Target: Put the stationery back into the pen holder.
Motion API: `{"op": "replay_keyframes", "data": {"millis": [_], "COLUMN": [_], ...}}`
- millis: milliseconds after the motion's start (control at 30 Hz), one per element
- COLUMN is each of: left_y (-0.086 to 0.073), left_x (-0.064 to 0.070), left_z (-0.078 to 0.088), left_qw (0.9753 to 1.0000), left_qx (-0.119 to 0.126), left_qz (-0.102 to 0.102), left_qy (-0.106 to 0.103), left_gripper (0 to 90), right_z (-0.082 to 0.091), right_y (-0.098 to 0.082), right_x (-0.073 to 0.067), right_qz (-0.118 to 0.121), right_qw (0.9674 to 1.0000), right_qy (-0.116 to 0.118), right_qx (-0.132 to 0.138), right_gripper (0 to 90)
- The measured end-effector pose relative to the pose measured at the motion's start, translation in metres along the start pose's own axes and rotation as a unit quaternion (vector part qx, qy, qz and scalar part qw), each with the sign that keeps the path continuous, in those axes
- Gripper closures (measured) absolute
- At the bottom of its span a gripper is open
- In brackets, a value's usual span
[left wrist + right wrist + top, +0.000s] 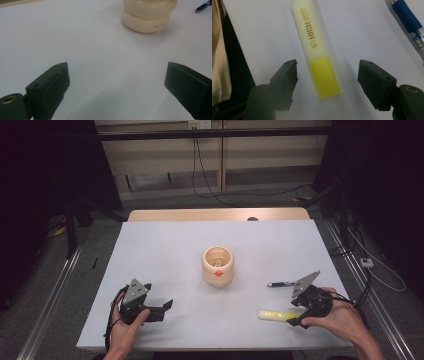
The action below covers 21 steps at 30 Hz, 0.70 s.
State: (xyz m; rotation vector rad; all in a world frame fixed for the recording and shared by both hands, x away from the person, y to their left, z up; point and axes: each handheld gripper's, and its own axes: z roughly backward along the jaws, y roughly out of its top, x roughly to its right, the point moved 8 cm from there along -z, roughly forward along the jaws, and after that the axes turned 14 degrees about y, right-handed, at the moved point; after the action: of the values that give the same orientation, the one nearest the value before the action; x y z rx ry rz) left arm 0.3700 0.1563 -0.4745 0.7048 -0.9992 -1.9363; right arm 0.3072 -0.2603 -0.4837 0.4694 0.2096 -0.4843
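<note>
Yellow highlighter (318, 53) flat on white surface (175, 245) at 5 o'clock from cream jar (218, 266). Right gripper (327, 75) fingers apart, straddling highlighter's cap end, not touching. Left gripper (115, 80) fingers wide apart, nothing between.

A cream, ribbed, round ceramic pot (218, 266) with an orange mark on its side stands upright mid-table on my white tabletop (165, 250). A blue ballpoint pen (279, 283) lies flat to its right, well apart. Black cables (210, 185) trail across the grey floor beyond.
</note>
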Motion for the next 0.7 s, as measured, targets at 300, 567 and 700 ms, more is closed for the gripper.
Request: {"op": "replay_keyframes", "data": {"millis": [300, 567, 700], "left_y": [0.0, 0.0, 0.0], "left_x": [0.0, 0.001, 0.001], "left_z": [0.0, 0.0, 0.0], "left_qw": [1.0, 1.0, 1.0], "left_qx": [0.0, -0.002, -0.002], "left_qz": [0.001, -0.002, -0.006], "left_qy": [-0.001, -0.003, -0.003], "left_gripper": [6.0, 6.0, 6.0], "right_z": [-0.008, -0.01, -0.012], "right_y": [0.001, -0.001, 0.0], "right_x": [-0.005, -0.004, -0.003], "right_qz": [0.024, 0.043, 0.061], "right_qw": [0.9974, 0.9946, 0.9928], "right_qy": [-0.019, -0.022, -0.018], "right_qx": [-0.065, -0.092, -0.101], "right_gripper": [45.5, 52.0, 54.9]}}
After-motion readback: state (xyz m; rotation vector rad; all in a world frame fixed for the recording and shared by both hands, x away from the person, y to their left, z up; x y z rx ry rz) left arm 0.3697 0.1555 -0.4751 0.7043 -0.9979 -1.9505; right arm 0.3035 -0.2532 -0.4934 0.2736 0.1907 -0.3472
